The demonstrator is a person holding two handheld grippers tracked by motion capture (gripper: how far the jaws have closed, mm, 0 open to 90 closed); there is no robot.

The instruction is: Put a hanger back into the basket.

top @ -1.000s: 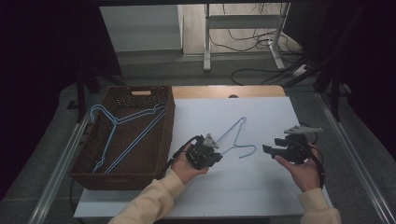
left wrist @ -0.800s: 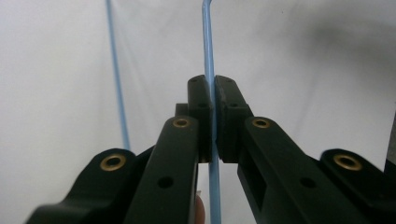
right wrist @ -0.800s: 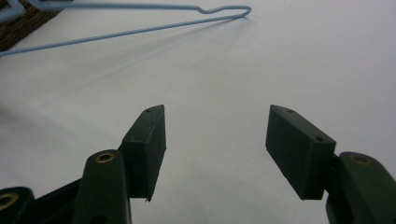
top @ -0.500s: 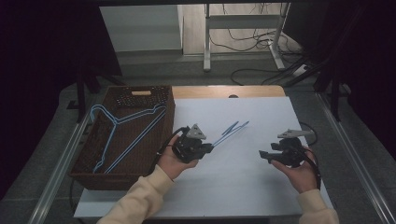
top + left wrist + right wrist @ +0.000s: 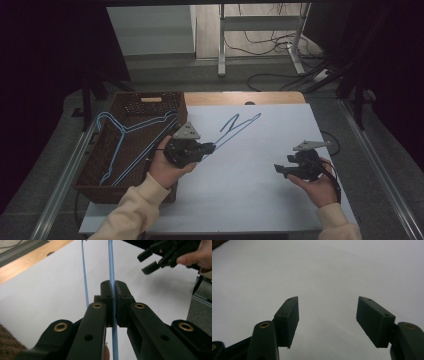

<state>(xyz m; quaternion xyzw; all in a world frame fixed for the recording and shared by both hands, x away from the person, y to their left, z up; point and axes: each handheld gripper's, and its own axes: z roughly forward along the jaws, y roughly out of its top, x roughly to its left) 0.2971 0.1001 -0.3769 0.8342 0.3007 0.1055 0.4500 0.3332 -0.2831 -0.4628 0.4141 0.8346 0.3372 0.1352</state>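
- Left claw [image 5: 209, 148] sits left of centre in the high view, clenched on a blue wire hanger [image 5: 235, 129]; the wire runs from the jaws up and to the right, over the white sheet [image 5: 250, 170] that covers the desk.
- In the left claw's own view the hanger [image 5: 111, 277] passes straight up between the two black pads, which press on it from both sides — a second strand of the same wire rises just to the left of the pads, apart from them.
- The hanger is tilted, its far end toward the upper middle of the high view; whether that end touches the sheet I cannot tell.
- Right claw [image 5: 278, 170] is at the lower right of the high view, held in the right hand [image 5: 315, 185], well apart from the hanger. Its jaws have just been opening — they stand wide, nothing between them, plain white sheet beyond in its own view [image 5: 327, 320].
- The right claw also shows in the upper right of the left claw's view [image 5: 149, 263], jaws apart.
- A brown wicker basket [image 5: 90, 175] stands at the left edge of the desk, with more blue hangers [image 5: 120, 140] lying in it.
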